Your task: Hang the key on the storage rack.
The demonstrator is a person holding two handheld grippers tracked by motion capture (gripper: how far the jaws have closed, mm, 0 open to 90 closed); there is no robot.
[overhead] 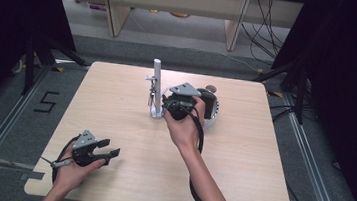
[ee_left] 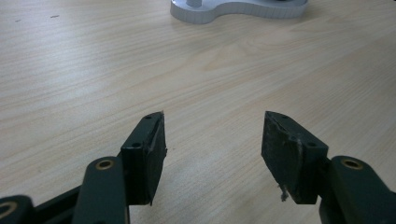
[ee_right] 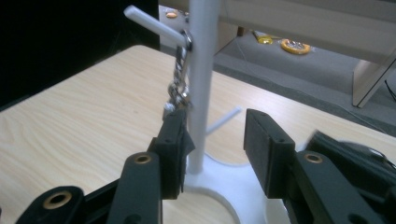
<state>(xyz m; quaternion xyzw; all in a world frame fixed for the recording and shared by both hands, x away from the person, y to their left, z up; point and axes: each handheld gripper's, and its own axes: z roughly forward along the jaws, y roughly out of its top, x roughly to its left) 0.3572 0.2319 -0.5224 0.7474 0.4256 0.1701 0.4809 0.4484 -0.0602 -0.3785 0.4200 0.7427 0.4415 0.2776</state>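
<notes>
A white peg stand (overhead: 156,78) rises at the middle of the table, and a small metal keychain (overhead: 152,86) hangs from its upper peg. My right gripper (overhead: 167,102) is held close against the stand's right side. In the right gripper view its jaws are open (ee_right: 214,125), the white pole (ee_right: 203,70) stands just beyond the gap, and the keychain (ee_right: 179,86) hangs down to the tip of the left jaw. A lower peg (ee_right: 224,120) juts out behind. My left gripper (overhead: 114,147) rests open near the front left; nothing lies between its fingers (ee_left: 215,126).
The stand's base widens into a white round dish (overhead: 213,115) at its right, with a dark object (overhead: 209,100) in it, also at the edge of the right gripper view (ee_right: 355,154). The base (ee_left: 233,9) lies ahead of the left gripper. Bare wooden table (overhead: 241,157) surrounds them.
</notes>
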